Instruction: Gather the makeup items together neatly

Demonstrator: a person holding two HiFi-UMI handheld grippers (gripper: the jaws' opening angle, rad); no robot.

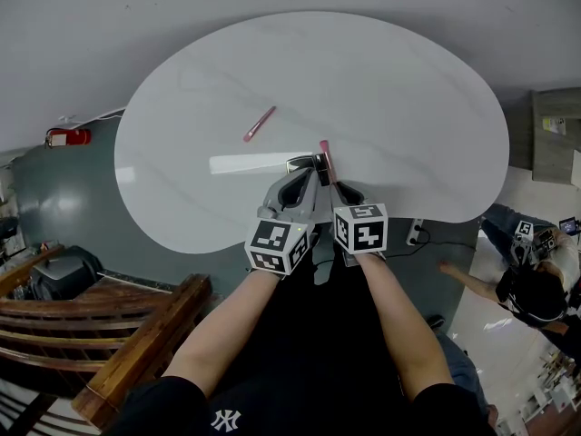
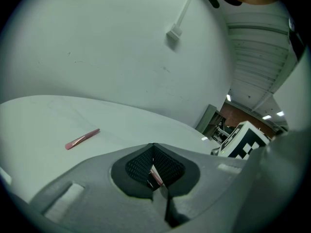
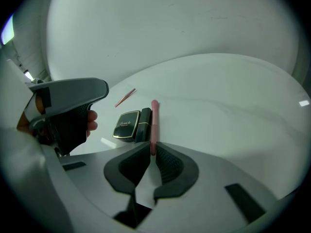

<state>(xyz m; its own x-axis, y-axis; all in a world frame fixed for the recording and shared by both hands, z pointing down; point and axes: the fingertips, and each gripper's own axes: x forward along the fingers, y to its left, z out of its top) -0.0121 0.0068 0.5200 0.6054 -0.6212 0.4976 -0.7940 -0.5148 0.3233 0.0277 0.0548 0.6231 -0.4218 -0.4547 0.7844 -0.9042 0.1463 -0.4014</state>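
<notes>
My right gripper (image 3: 151,149) (image 1: 330,182) is shut on the near end of a pink makeup brush (image 3: 154,123) (image 1: 324,155). The brush points away from me, right beside a black lipstick tube (image 3: 144,124) and a black compact (image 3: 126,125) (image 1: 302,164) on the white table (image 1: 390,98). A thin pink pencil (image 1: 259,123) (image 2: 82,139) (image 3: 125,97) lies alone further out to the left. My left gripper (image 2: 153,147) (image 1: 300,184) hovers close to the left of the compact. Its pads meet at the tips, and a pink sliver shows in the slit behind them.
A wooden bench (image 1: 136,334) stands at the lower left and a red object (image 1: 68,137) lies on the floor by the wall. A power strip (image 1: 416,232) hangs at the table's near right edge. A person (image 1: 531,289) crouches at the far right.
</notes>
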